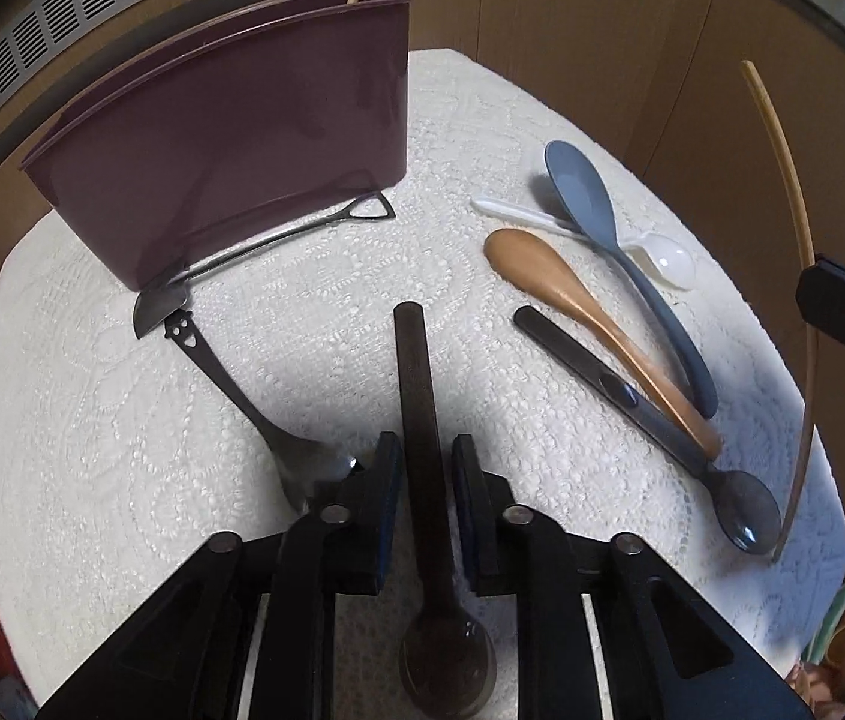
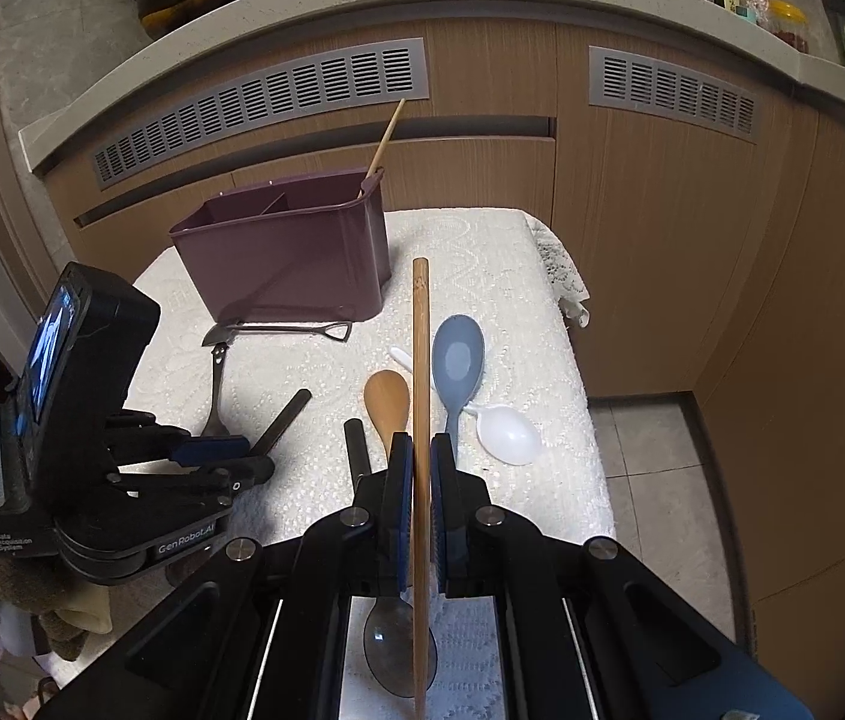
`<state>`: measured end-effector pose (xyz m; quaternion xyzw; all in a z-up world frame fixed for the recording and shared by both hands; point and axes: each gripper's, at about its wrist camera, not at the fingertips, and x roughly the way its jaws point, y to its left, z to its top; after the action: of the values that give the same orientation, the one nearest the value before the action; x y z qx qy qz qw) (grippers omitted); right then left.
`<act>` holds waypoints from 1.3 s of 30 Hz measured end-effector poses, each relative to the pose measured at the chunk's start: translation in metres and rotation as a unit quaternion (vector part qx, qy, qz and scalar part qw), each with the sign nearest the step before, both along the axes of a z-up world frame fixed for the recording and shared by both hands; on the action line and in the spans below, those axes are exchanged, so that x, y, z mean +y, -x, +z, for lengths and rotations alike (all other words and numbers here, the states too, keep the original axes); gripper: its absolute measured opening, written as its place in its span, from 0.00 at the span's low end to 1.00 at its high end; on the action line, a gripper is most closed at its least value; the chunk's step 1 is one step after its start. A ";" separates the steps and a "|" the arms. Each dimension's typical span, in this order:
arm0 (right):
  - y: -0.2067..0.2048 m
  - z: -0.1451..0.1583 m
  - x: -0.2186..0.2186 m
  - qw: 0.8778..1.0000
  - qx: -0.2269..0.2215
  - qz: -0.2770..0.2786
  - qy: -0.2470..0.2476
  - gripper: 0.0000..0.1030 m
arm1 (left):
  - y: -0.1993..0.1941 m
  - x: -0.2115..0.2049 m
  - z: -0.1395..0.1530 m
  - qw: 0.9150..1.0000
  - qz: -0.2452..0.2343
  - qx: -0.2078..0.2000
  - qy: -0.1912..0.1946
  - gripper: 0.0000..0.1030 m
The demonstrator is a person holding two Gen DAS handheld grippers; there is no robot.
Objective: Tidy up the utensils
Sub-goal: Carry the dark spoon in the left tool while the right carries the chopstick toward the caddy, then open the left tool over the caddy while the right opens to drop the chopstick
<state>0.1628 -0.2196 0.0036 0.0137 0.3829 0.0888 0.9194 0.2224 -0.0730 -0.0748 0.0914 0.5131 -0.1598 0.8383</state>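
On the white cloth [image 1: 314, 276], my left gripper [image 1: 427, 468] straddles a dark spoon [image 1: 422, 480]; whether its pads touch the handle I cannot tell. Only the right view shows the maroon holder [image 2: 284, 252] has dividers. My right gripper [image 2: 420, 468] clamps a bamboo chopstick [image 2: 420, 360], which hides part of the blue spoon [image 2: 457, 360].

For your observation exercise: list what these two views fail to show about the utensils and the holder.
- Purple holder: its inside is hidden by its own front wall in the left wrist view; only partly seen in the right wrist view.
- Chopstick in the holder: lower end hidden by the holder's wall.
- Bamboo chopstick in the right gripper: near end cut off by the bottom edge.
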 end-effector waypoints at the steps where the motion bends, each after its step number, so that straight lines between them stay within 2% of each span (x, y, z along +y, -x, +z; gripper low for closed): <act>1: 0.000 0.000 0.000 1.000 0.000 0.000 -0.001 0.06 | 0.003 0.002 0.000 1.000 0.003 -0.007 0.007 0.12; 4: 0.000 0.000 0.000 1.000 0.000 -0.002 -0.004 0.06 | 0.021 0.013 0.002 0.999 0.011 -0.032 0.042 0.12; 7: 0.000 0.002 0.001 1.000 -0.003 -0.002 -0.001 0.06 | 0.043 0.023 0.017 0.995 0.017 -0.068 0.072 0.12; 10: 0.003 0.009 0.002 1.000 -0.015 -0.006 -0.005 0.06 | 0.060 0.040 0.044 0.987 0.032 -0.108 0.112 0.12; 12: 0.005 0.018 0.003 1.000 -0.027 -0.005 -0.013 0.06 | 0.064 0.050 0.072 0.981 0.038 -0.140 0.132 0.12; 14: 0.006 0.039 0.007 0.998 -0.056 -0.001 -0.012 0.06 | 0.065 0.058 0.107 0.973 0.040 -0.179 0.141 0.12; 17: -0.003 0.083 0.017 0.994 -0.108 0.011 -0.001 0.06 | 0.046 0.068 0.156 0.962 0.042 -0.224 0.149 0.12; 19: -0.013 0.116 0.025 0.989 -0.146 0.016 0.009 0.06 | 0.029 0.074 0.189 0.952 0.049 -0.258 0.158 0.12; 20: -0.020 0.134 0.030 0.985 -0.169 0.016 0.013 0.06 | 0.020 0.079 0.205 0.944 0.057 -0.281 0.166 0.12; 23: -0.044 0.172 0.041 0.977 -0.211 0.021 0.008 0.06 | -0.010 0.091 0.228 0.925 0.073 -0.315 0.199 0.12; 25: -0.063 0.187 0.047 0.973 -0.230 0.020 0.004 0.06 | -0.025 0.095 0.232 0.915 0.082 -0.334 0.209 0.12; 28: -0.091 0.193 0.056 0.970 -0.241 0.021 -0.001 0.06 | -0.048 0.101 0.232 0.900 0.102 -0.369 0.209 0.12; 31: -0.117 0.186 0.064 0.970 -0.240 0.023 -0.007 0.06 | -0.067 0.109 0.228 0.894 0.117 -0.381 0.206 0.12; 36: -0.153 0.164 0.073 0.973 -0.226 0.028 -0.027 0.06 | -0.093 0.112 0.207 0.893 0.143 -0.385 0.183 0.12; 39: -0.170 0.147 0.077 0.975 -0.217 0.027 -0.034 0.06 | -0.108 0.119 0.189 0.890 0.170 -0.382 0.184 0.12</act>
<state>0.3330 -0.1424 0.1506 0.0154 0.1714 0.1274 0.9768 0.3300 0.0456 0.1142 -0.0992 0.1226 -0.0587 0.9857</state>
